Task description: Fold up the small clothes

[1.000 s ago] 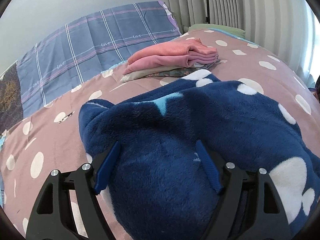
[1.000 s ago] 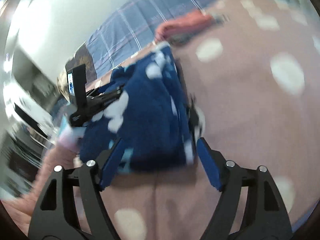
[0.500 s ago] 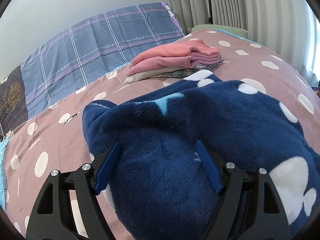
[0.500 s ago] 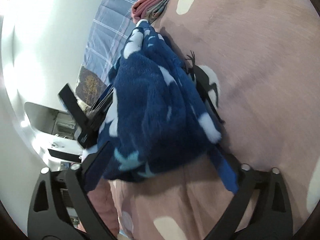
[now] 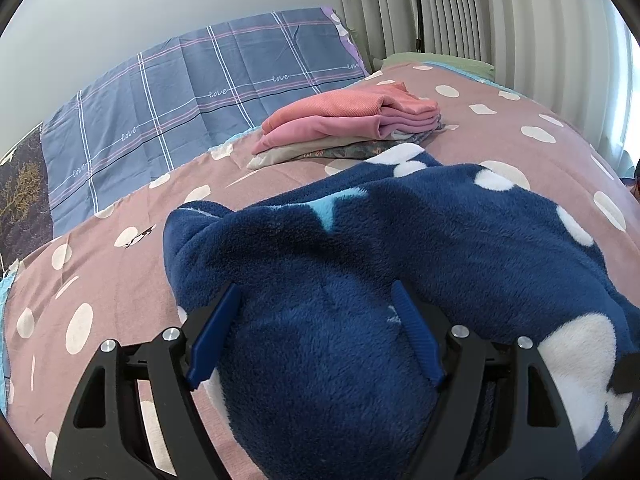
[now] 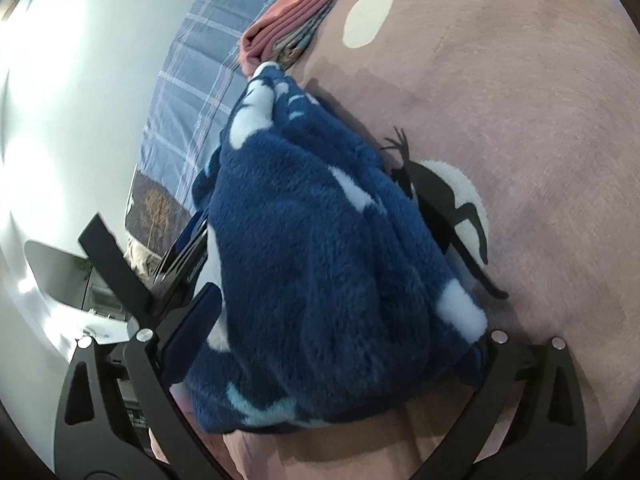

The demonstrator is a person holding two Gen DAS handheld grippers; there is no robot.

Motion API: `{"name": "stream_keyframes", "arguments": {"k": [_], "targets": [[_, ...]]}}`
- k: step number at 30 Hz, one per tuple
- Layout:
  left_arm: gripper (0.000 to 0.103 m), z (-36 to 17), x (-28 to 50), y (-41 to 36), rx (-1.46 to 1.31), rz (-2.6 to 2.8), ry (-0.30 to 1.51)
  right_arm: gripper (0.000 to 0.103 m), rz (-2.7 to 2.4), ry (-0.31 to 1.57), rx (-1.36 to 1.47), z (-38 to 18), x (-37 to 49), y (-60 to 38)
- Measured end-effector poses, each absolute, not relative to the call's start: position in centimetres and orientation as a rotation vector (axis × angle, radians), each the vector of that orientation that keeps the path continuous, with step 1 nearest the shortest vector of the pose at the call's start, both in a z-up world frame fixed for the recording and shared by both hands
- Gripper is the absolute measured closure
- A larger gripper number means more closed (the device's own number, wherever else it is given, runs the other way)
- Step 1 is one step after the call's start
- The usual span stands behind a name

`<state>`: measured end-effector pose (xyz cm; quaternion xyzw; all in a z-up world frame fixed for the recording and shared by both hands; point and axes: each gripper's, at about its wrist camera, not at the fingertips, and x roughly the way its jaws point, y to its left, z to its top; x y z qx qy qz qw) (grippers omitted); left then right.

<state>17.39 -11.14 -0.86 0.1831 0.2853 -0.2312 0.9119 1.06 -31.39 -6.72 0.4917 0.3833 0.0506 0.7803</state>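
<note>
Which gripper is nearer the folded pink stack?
Hard to call. Left gripper and right gripper both straddle the blue fleece garment, with the stack beyond its far end.

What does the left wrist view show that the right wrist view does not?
Only the left wrist view shows the curtains, a green pillow and the left gripper's own blue fingers spread around fleece. Only the right wrist view shows the deer print on the bedspread, plus the left gripper from outside. Both show the blue fleece garment, the folded pink stack, the plaid cover and the dotted bedspread.
</note>
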Motion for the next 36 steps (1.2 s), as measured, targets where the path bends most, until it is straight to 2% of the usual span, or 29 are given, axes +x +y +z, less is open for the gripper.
{"name": "stream_keyframes", "arguments": {"k": [5, 11, 13, 17, 19, 23, 24, 25, 26, 27, 28, 29, 30, 36], "targets": [[0.024, -0.6, 17.5, -10.8, 0.352, -0.491, 0.587, 0.002, 0.053, 0.83, 1.025, -6.4, 1.8, -30.8], [0.008, 1.9, 20.3, -4.2, 0.018, -0.441, 0.587, 0.007, 0.094, 0.833, 1.016, -6.7, 1.5, -31.3], [0.006, 1.2, 22.6, -1.8, -0.086, -0.407, 0.645, 0.007, 0.102, 0.833, 1.01, -6.7, 1.5, -31.2], [0.003, -3.3, 27.7, -0.8, -0.321, -0.584, 0.903, 0.006, 0.105, 0.835, 0.99, -6.7, 1.7, -30.8], [0.001, -4.7, 29.1, -1.2, -0.395, -0.636, 0.942, 0.004, 0.116, 0.833, 0.994, -6.8, 1.8, -30.9], [0.001, -4.8, 30.0, -3.2, -0.305, -0.664, 0.904, 0.002, 0.136, 0.829, 0.993, -6.8, 2.1, -30.9], [0.017, -4.6, 29.9, -3.7, -0.29, -0.682, 0.899, 0.002, 0.137, 0.83, 0.981, -6.8, 2.3, -30.8], [0.028, -4.4, 29.8, -4.1, -0.293, -0.711, 0.899, 0.003, 0.138, 0.834, 0.969, -6.7, 2.3, -30.8], [0.032, -3.9, 29.5, -4.3, -0.288, -0.702, 0.887, 0.014, 0.14, 0.833, 0.962, -6.5, 2.2, -30.9], [0.042, -3.4, 29.3, -4.1, -0.278, -0.702, 0.871, 0.028, 0.152, 0.827, 0.964, -6.4, 2.2, -31.0], [0.046, -2.6, 29.0, -3.8, -0.265, -0.711, 0.846, 0.033, 0.177, 0.818, 0.969, -6.0, 2.2, -31.1], [0.048, -1.6, 28.6, -3.6, -0.249, -0.717, 0.818, 0.041, 0.192, 0.808, 0.949, -5.3, 2.2, -31.1], [0.048, -0.4, 28.1, -3.1, -0.241, -0.72, 0.8, 0.045, 0.211, 0.79, 0.894, -4.0, 2.2, -30.9], [0.048, 8.3, 27.0, 0.7, -0.17, -0.631, 0.626, 0.046, 0.305, 0.72, 0.684, 2.4, 6.8, -29.6]]}}
